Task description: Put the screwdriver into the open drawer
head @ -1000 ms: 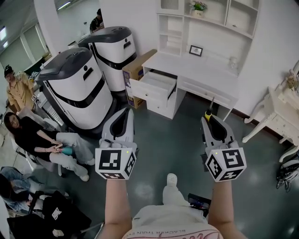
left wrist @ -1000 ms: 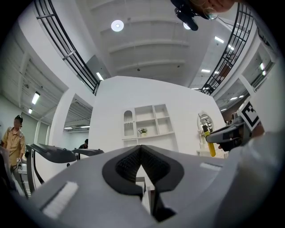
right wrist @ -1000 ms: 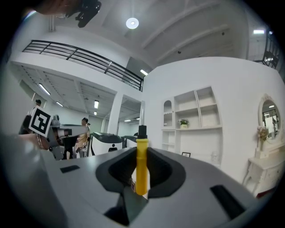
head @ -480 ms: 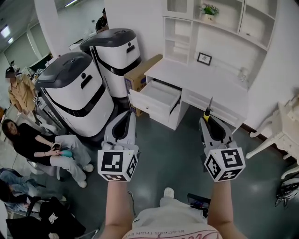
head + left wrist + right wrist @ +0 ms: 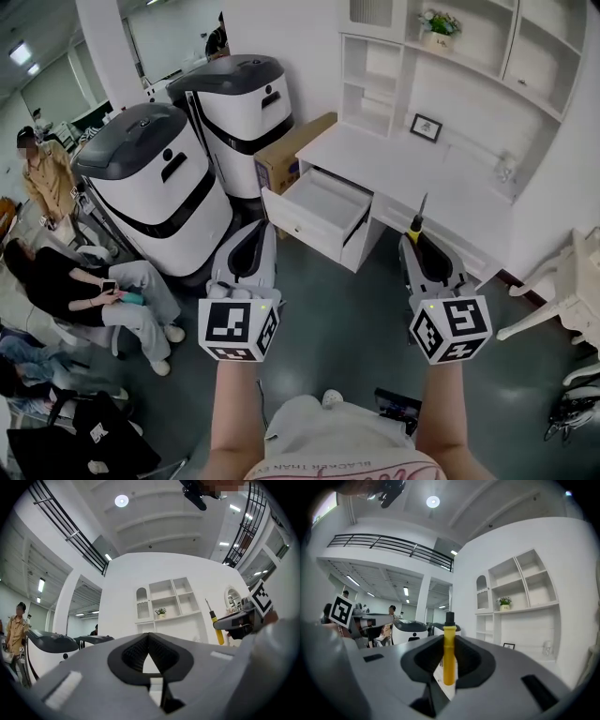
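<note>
Carrying screwdriver, yellow handle clamped upright in our right gripper jaws; left gripper jaws together, empty. Open drawer of the desk lies ahead, well apart. We should arrive above it, then lower.

right tool gripping screwdriver, drawer open

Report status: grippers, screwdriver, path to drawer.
Left gripper shut, empty. Right gripper shut on screwdriver, tip up. Drawer open ahead, not yet reached. Nothing seen blocking it.
</note>
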